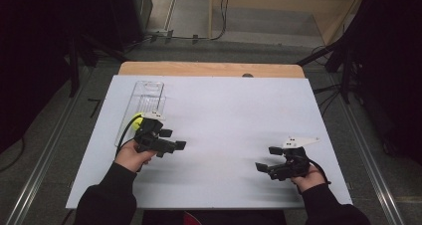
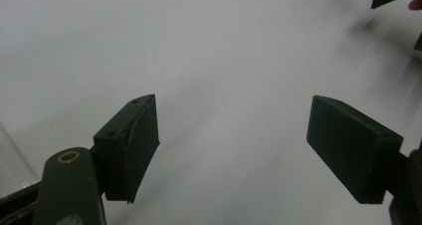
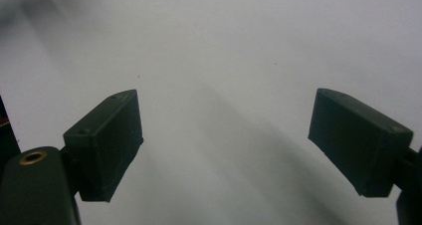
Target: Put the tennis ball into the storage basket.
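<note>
White rectangular table top (image 1: 224, 135): landmark. Clear plastic oblong tray (image 1: 144, 103) lies at its far-left part; small yellow-green ball (image 1: 136, 121) sits at the tray's near end, beside the left gripper (image 1: 174, 143). Ball likely light, smooth, prone to roll; take across its middle. Left jaws stand apart, empty, pointing toward table centre. Right gripper (image 1: 266, 160), near-right, apart, empty, aimed left.
</note>
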Available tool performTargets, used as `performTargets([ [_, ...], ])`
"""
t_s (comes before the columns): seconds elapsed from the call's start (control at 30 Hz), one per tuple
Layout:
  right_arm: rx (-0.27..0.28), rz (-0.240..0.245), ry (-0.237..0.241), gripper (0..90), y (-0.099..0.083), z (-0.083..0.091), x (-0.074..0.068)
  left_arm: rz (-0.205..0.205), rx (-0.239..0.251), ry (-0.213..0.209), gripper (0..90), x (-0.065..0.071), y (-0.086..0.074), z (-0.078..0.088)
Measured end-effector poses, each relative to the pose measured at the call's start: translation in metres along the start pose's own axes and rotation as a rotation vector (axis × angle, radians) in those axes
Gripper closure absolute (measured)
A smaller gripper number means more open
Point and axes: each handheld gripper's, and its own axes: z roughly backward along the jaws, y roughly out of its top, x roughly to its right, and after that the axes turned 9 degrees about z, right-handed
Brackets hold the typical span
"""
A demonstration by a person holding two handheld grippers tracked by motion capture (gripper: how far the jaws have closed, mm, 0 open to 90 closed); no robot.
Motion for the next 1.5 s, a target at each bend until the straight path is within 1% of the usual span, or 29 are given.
performTargets([
  [0.1,-0.001,-0.001,0.000,11.9,0.000,0.000,0.000,-0.007,0.007,-0.007,21.3,0.001,-0.003,0.000],
  [0.2,-0.003,-0.001,-0.001,11.9,0.000,0.000,0.000,-0.030,0.006,-0.013,21.3,0.003,-0.011,0.001],
  [0.3,-0.003,-0.002,-0.002,11.9,0.000,0.000,0.000,-0.044,0.016,-0.004,21.3,0.006,-0.015,0.003],
  [0.37,-0.003,-0.002,-0.002,11.9,0.000,-0.001,0.000,-0.049,0.029,0.009,21.3,0.008,-0.018,0.004],
  [0.5,-0.003,-0.001,-0.002,11.9,0.000,-0.001,0.000,-0.054,0.022,0.003,21.3,0.009,-0.023,0.006],
  [0.7,-0.003,-0.005,-0.003,11.9,0.000,-0.001,0.000,-0.056,0.026,0.003,21.3,0.011,-0.030,0.007],
  [0.77,-0.004,-0.005,-0.004,12.0,0.000,-0.001,0.000,-0.058,0.017,-0.002,21.3,0.012,-0.033,0.007],
  [0.8,-0.004,-0.006,-0.004,11.9,0.000,-0.001,0.000,-0.079,0.008,0.000,21.3,0.013,-0.036,0.006],
  [0.87,-0.005,-0.005,-0.003,11.9,0.000,-0.001,0.000,-0.082,0.007,0.002,21.3,0.014,-0.038,0.006],
  [0.9,-0.006,-0.006,-0.004,11.9,0.000,-0.001,0.000,-0.095,0.011,0.007,21.3,0.016,-0.040,0.006],
  [0.97,-0.005,-0.007,-0.002,11.9,0.000,-0.001,0.000,-0.095,0.018,0.005,21.3,0.016,-0.042,0.007],
  [1.03,-0.006,-0.007,0.000,11.9,0.000,-0.001,0.000,-0.118,0.031,0.006,21.3,0.018,-0.047,0.007],
  [1.1,-0.005,-0.005,-0.001,11.9,0.000,-0.001,0.000,-0.124,0.034,0.007,21.3,0.020,-0.050,0.008],
  [1.23,-0.006,-0.004,-0.002,11.9,0.000,-0.002,0.000,-0.121,0.041,0.004,21.3,0.021,-0.053,0.010],
  [1.27,-0.008,-0.002,-0.003,11.9,0.000,-0.001,0.000,-0.108,0.036,0.000,21.3,0.021,-0.056,0.010],
  [1.3,-0.009,0.000,-0.003,11.9,0.000,-0.002,0.000,-0.110,0.032,-0.001,21.3,0.020,-0.058,0.010],
  [1.5,-0.008,-0.004,-0.001,11.9,0.000,-0.002,0.000,-0.101,0.029,0.007,21.4,0.018,-0.064,0.011],
])
